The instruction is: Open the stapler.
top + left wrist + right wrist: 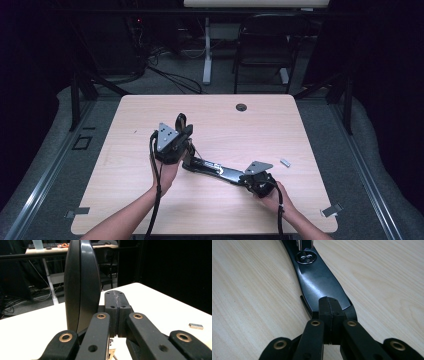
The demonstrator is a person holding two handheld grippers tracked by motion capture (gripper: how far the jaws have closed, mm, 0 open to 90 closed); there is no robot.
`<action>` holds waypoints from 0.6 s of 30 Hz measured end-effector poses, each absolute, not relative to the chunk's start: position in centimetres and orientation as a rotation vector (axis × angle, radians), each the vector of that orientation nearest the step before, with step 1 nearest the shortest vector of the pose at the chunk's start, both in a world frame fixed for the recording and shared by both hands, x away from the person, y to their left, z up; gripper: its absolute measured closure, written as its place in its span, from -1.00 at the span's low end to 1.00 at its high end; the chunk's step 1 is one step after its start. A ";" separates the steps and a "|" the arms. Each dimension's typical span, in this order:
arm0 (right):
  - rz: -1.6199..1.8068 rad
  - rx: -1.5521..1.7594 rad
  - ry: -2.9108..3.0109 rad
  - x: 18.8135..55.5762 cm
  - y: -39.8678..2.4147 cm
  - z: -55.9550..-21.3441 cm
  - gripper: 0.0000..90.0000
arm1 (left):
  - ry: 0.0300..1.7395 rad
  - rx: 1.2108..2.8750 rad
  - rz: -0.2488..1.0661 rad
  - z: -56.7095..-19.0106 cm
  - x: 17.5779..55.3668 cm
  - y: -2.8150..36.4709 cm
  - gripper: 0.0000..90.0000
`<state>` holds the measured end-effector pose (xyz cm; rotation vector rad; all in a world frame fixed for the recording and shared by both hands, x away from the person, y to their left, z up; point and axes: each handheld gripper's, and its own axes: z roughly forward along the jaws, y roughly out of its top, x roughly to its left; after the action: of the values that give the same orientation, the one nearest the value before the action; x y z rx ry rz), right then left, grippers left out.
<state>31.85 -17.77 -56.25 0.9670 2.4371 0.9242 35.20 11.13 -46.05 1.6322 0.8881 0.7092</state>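
the right gripper (329,308) is keeping its jaws pressed together, their tips sitting over the near end of a long black tool (319,287) lying flat on the wooden table (260,125); whether they are pinching it i cannot tell. the left gripper (117,302) is likewise holding its jaws pressed together, just beside the tool's upright curved handles (81,285) at its far end. off to the right, a small grey metal piece (285,162) is lying well apart from both hands.
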 end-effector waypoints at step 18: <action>0.923 0.966 2.439 31.9 -17.8 -56.3 1.00 | 0.911 1.703 0.721 -47.3 35.3 11.5 1.00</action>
<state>31.87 -17.83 -56.25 0.9665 2.4392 0.9231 35.33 11.47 -47.31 1.7027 0.9106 0.7207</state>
